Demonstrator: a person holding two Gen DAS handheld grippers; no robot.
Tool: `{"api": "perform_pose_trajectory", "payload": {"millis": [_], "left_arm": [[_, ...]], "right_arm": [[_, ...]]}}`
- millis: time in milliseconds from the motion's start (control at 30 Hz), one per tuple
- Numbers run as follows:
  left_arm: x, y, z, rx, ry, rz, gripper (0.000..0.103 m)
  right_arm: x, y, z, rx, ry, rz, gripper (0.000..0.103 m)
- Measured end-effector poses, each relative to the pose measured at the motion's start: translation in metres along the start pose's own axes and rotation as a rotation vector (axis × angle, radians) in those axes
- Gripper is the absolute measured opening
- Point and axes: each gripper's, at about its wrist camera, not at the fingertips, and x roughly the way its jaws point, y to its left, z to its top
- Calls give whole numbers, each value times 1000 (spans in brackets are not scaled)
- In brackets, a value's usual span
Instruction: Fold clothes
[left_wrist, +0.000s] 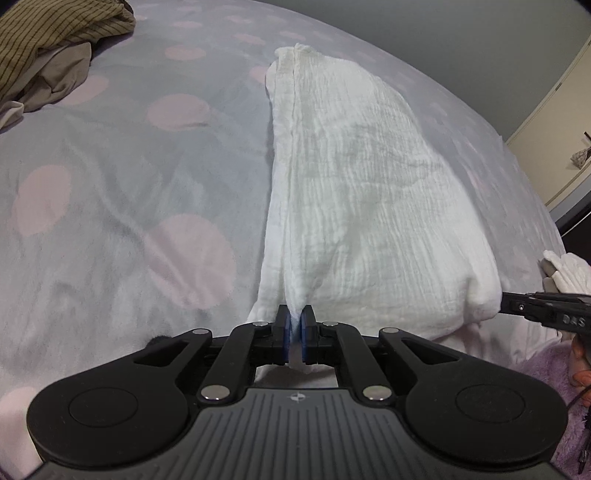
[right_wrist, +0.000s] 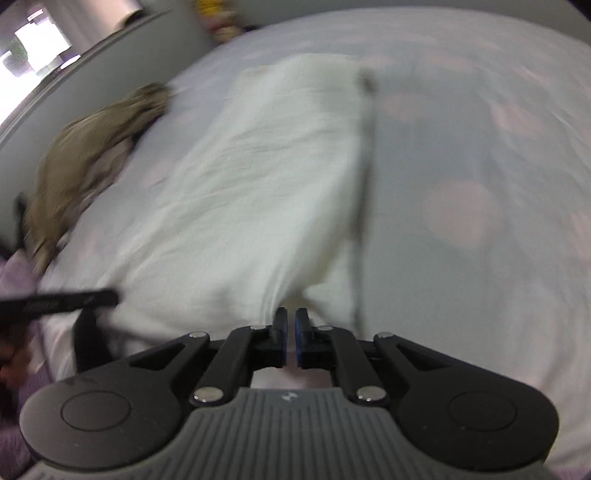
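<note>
The white garment (left_wrist: 369, 192) lies lengthwise on the dotted bedspread (left_wrist: 110, 192), its near edge pinched in the left gripper (left_wrist: 294, 318). The right gripper (right_wrist: 291, 318) sits at the near hem, jaws narrow; the blurred view leaves cloth contact undetermined. Recommended: lift both corners level, carry evenly to the far end.

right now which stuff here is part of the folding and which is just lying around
In the job:
- white crinkled garment, laid out long on the bed
- left hand-held gripper, shut on its near edge
- right hand-held gripper, at its other near corner; grip unclear

Lying about:
- olive striped garment, heaped with beige cloth at the far side
- pink-dotted bedcover
</note>
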Motion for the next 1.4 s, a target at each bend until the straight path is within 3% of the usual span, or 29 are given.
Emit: {"api": "perform_pose_trajectory", "payload": {"millis": [100, 167, 233, 267, 300, 367, 467, 633, 667, 767, 867, 933, 967, 1000, 1233, 1400], "left_arm": [[2, -1, 1, 0, 5, -2, 4], [2, 0, 1, -6, 6, -5, 4], [1, 0, 2, -14, 2, -12, 4], [0, -1, 2, -10, -1, -15, 4], [-1, -2, 1, -1, -5, -18, 4], [-1, -4, 1, 14, -8, -23, 7], [1, -3, 1, -3, 0, -26, 14], [6, -6, 1, 7, 16, -11, 14], [7, -7, 1, 10, 20, -7, 14], [9, -9, 1, 15, 27, 3, 14], [10, -11, 1, 26, 31, 12, 14], [10, -11, 1, 35, 33, 18, 14], [10, -11, 1, 36, 35, 20, 12], [9, -10, 2, 35, 37, 23, 11], [12, -11, 2, 63, 56, 58, 5], [16, -17, 3, 99, 59, 79, 4]], "right_arm": [[5, 7, -1, -44, 6, -11, 20], [6, 3, 0, -21, -2, 21, 22], [6, 1, 2, -7, -4, 66, 31], [7, 2, 3, -7, 0, 88, 48], [9, 3, 3, -15, 10, 93, 56], [14, 9, 3, -40, 32, 74, 55], [23, 11, 5, -46, 35, 58, 33], [8, 18, 1, -104, -16, 227, 38], [10, 18, 2, -96, -2, 216, 44], [23, 8, 6, -4, 67, 180, 49], [33, 0, 9, 64, 101, 221, 50], [36, -1, 10, 78, 105, 254, 35], [33, 1, 9, 66, 89, 259, 14], [30, 2, 9, 62, 70, 253, 7], [-8, -2, 7, 66, -20, 75, 5], [-25, 0, 3, 8, -25, -13, 5]]}}
